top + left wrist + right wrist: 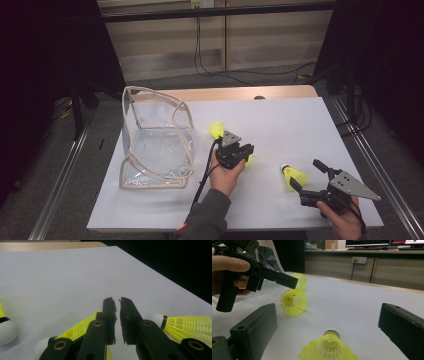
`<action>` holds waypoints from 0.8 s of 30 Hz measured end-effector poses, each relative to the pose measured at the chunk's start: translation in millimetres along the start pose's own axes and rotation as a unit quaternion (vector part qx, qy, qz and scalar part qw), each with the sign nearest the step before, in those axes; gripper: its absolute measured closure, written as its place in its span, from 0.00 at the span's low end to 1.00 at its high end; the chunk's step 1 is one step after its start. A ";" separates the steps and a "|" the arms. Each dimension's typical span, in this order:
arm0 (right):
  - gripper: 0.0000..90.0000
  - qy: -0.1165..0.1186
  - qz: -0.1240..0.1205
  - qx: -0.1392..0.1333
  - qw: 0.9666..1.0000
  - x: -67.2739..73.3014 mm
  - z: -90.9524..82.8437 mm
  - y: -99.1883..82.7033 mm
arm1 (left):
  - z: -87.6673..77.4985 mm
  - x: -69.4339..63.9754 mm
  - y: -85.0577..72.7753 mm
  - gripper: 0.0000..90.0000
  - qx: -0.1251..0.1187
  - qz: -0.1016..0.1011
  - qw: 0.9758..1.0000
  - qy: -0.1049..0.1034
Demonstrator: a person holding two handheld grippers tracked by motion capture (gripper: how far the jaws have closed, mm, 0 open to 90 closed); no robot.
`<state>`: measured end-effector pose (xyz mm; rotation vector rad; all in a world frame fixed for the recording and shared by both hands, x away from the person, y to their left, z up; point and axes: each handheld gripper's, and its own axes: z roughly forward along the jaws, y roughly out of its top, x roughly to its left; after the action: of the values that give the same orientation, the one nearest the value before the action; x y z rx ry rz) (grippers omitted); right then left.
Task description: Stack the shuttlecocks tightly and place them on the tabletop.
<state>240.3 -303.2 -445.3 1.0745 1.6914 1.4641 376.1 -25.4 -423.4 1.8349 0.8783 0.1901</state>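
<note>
Hovering with nearly closed, empty jaws, the left gripper half hides a yellow plastic shuttlecock. The right gripper gapes wide around another yellow shuttlecock, cut off in its own view.

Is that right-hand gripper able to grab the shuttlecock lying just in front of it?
Probably yes. The right gripper has its jaws wide open, with the shuttlecock lying on the table between them and nothing in the way.

High view overhead; gripper views low, close; all share shuttlecock.
</note>
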 end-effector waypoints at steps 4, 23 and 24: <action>0.02 0.000 0.000 0.000 1.000 -0.1 0.0 0.0 | -0.9 -0.9 1.2 0.91 0.000 -0.001 1.000 0.000; 0.02 0.001 -0.001 0.000 1.000 0.1 0.0 0.1 | 5.1 2.8 -3.0 0.66 0.008 0.023 0.998 0.053; 0.02 0.001 -0.001 0.000 1.000 0.2 0.0 0.1 | 7.5 2.7 -4.4 0.65 0.012 0.027 0.998 0.058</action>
<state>240.2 -303.1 -445.2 1.0716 1.6932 1.4632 379.7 -28.4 -431.1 1.8856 0.9144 0.3252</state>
